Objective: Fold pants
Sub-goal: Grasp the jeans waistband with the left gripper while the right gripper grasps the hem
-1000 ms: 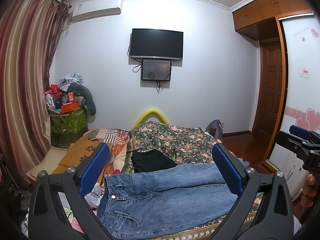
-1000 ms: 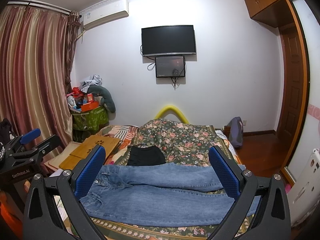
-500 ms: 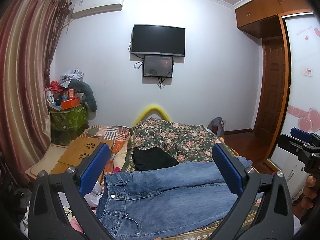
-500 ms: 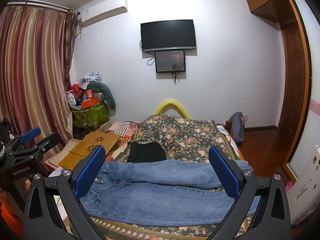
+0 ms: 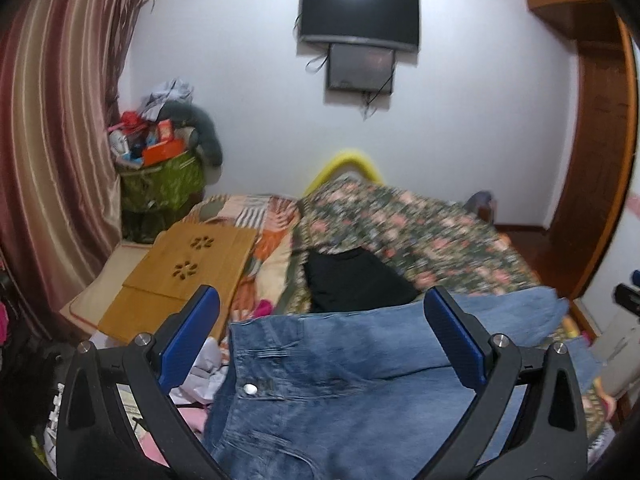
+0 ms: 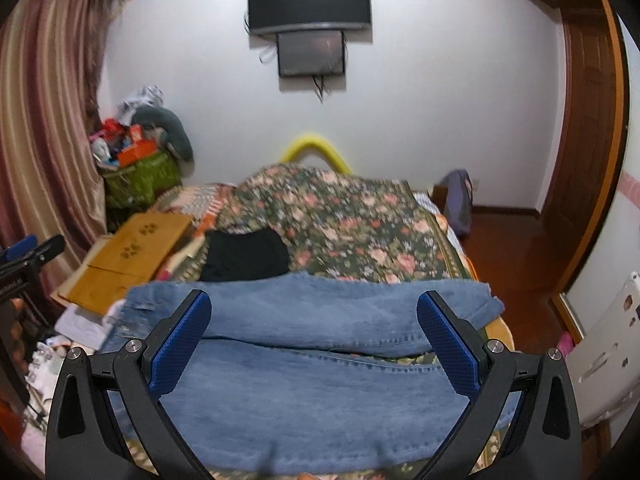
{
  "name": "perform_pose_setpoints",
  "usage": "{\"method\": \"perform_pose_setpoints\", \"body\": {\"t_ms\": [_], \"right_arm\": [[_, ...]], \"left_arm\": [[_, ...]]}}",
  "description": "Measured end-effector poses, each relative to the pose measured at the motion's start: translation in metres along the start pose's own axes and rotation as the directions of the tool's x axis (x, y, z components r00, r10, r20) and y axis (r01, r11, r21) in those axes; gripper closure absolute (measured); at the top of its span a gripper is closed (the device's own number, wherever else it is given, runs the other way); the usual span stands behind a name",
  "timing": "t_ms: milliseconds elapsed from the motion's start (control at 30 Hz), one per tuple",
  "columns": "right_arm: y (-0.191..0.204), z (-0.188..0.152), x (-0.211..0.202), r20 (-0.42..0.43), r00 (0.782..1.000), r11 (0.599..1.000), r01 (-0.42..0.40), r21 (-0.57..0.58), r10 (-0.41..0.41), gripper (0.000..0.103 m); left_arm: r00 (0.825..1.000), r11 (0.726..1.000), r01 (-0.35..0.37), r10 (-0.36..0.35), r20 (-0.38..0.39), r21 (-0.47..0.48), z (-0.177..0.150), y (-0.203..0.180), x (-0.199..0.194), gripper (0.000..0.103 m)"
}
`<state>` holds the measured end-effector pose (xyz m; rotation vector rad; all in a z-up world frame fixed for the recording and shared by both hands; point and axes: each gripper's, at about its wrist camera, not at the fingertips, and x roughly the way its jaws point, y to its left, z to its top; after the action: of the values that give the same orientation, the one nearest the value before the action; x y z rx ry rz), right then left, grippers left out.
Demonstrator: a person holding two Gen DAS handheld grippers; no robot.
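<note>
While spread flat across the near end of the bed (image 6: 456,236), jeans (image 6: 320,380) not yet folded: waistband and metal button (image 5: 251,389) toward the wooden board (image 5: 188,272), both legs running away from it toward the door (image 6: 588,152), hems close to the bed's edge on that side. Left gripper (image 5: 320,344) poised above the waistband, fingers (image 5: 188,340) spread wide, nothing between them. Right gripper (image 6: 314,344) poised over the legs, likewise spread and empty. Black garment (image 6: 244,256) lying just beyond the jeans, touching or slightly tucked under their far edge. Probable risks: (1) a pinch taken on the top denim layer only, leaving the lower layer behind and skewing the fold; (2) the black garment snagged along with the far edge and dragged into the fold; (3) hems slipping off the bed on the door side, their weight pulling the cloth askew; (4) uneven lifting by the two grippers, twisting the legs out of line; (5) loose clothes (image 5: 200,372) beside the waistband caught by the left gripper. Thick seams at the waistband likely to resist a shallow grip and slide out.
</note>
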<state>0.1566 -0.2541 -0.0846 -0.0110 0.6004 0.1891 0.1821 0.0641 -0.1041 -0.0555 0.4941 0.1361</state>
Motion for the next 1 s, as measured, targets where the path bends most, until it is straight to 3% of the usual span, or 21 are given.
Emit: {"method": "perform_pose_setpoints", "body": {"t_ms": [133,267,367,433,567,733,800,1000], "right_arm": [[-0.016,-0.001,0.05,-0.06,0.998,0.999,0.025,-0.029,-0.027,0.001],[-0.033,-0.002,0.1,-0.118,0.993,0.999,0.0,-0.044,-0.005,0.001],[-0.043,-0.005,0.131,-0.131,0.991,0.998,-0.032,-0.061,0.023,0.001],[-0.045,-0.005,0.153,-0.147,0.989,0.994,-0.037,-0.105,0.021,0.001],[-0.049,-0.005,0.196,-0.222,0.973,0.986,-0.102,-0.135,0.07,0.002],[-0.051,-0.004,0.245,-0.305,0.946,0.973,-0.164,-0.165,0.107,0.008],[-0.049,-0.007,0.262,-0.339,0.932,0.964,-0.196,-0.178,0.127,0.008],[-0.042,-0.012,0.307,-0.429,0.88,0.93,-0.311,-0.196,0.204,0.017]], "left_arm": [[0.994,0.994,-0.102,0.104,-0.042,0.04,-0.006,0.018,0.057,0.0],[0.986,0.992,-0.121,0.123,-0.116,0.029,-0.012,0.043,0.109,0.001],[0.972,0.99,-0.137,0.136,-0.192,0.007,-0.019,0.065,0.147,0.015],[0.961,0.991,-0.134,0.131,-0.244,0.002,-0.024,0.077,0.169,0.017],[0.928,0.988,-0.153,0.14,-0.345,-0.01,-0.039,0.097,0.216,0.02],[0.879,0.988,-0.146,0.105,-0.465,-0.054,-0.063,0.116,0.26,0.036],[0.858,0.987,-0.136,0.077,-0.507,-0.08,-0.073,0.12,0.275,0.036],[0.818,0.981,-0.136,0.033,-0.575,-0.136,-0.094,0.124,0.299,0.04]]}}
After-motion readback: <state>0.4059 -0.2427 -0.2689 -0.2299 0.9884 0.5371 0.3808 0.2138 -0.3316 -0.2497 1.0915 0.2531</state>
